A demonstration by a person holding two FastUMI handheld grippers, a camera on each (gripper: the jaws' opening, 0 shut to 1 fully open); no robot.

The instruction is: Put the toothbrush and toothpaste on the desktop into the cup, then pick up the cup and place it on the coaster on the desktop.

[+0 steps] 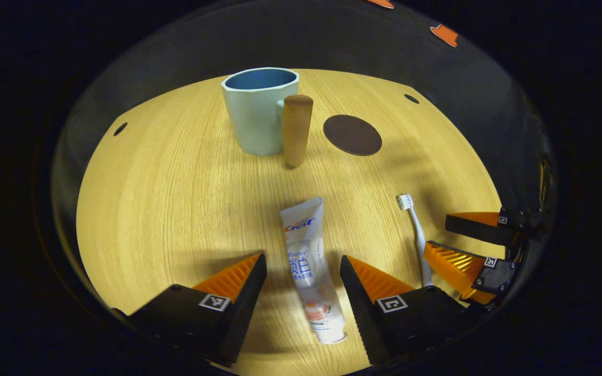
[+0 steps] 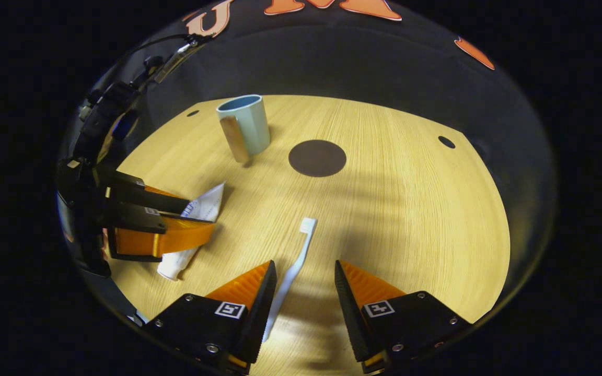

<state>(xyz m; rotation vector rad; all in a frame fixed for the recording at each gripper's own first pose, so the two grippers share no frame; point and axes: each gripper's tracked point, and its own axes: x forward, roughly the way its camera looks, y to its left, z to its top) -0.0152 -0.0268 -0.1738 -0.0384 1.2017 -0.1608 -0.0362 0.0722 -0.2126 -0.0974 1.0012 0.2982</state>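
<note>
Both our claws gape empty: left claw (image 1: pixel 303 271) straddles the toothpaste (image 1: pixel 309 266), right claw (image 2: pixel 303 279) the toothbrush (image 2: pixel 293 266). The thin handle may slip; cup (image 1: pixel 259 109) at 12 o'clock.

On the desktop (image 1: pixel 175 172), the cup (image 1: pixel 259 109) stands at the far side, the coaster (image 1: pixel 352 134) to its right. Nearer, the toothpaste (image 1: pixel 309 266) lies left of the toothbrush (image 1: pixel 416 235), well apart from both.
</note>
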